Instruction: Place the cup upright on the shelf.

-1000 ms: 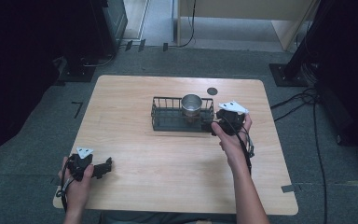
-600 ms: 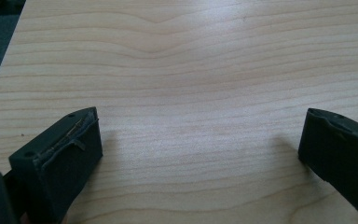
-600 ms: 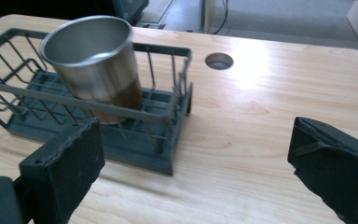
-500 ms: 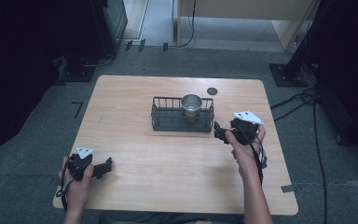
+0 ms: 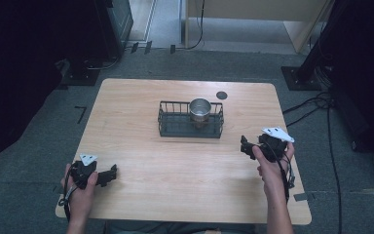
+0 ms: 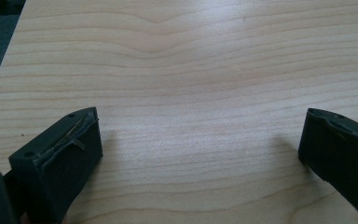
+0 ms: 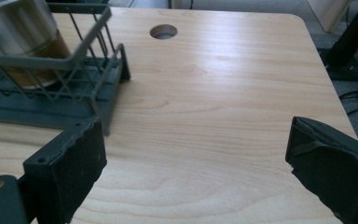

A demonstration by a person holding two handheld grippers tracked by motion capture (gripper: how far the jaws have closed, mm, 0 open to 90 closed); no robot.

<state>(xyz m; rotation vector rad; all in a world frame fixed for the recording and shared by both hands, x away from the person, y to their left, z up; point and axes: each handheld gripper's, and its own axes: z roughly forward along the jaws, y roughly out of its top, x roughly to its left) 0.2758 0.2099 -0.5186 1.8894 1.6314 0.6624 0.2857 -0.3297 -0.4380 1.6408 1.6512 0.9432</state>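
At the near left corner of the wooden table [image 5: 141, 122], the left gripper [image 5: 108, 175] lies low over the tabletop in the person's left hand [image 5: 80, 187]. In the left gripper view its two black jaws stand wide apart, with only bare wood grain between them; they hold nothing, and whether they rest on the surface cannot be told.

Toward the far middle of the table sits a dark wire rack [image 5: 191, 120], long side facing the person. A shiny metal cup [image 5: 200, 110] stands upright inside it, in the right half of the rack. Just beyond the rack's far right corner there is a round hole [image 5: 221, 95] in the tabletop.

To the right of the rack and a little nearer, the right gripper [image 5: 246, 146] is held in the right hand [image 5: 271, 158], its jaws pointing left toward the rack and apart from it. The right gripper view shows these jaws spread wide too, empty, with plain tabletop between them; the rack's corner [image 7: 98, 70] and the cup [image 7: 21, 35] lie beyond the left jaw, the hole [image 7: 163, 31] farther off.
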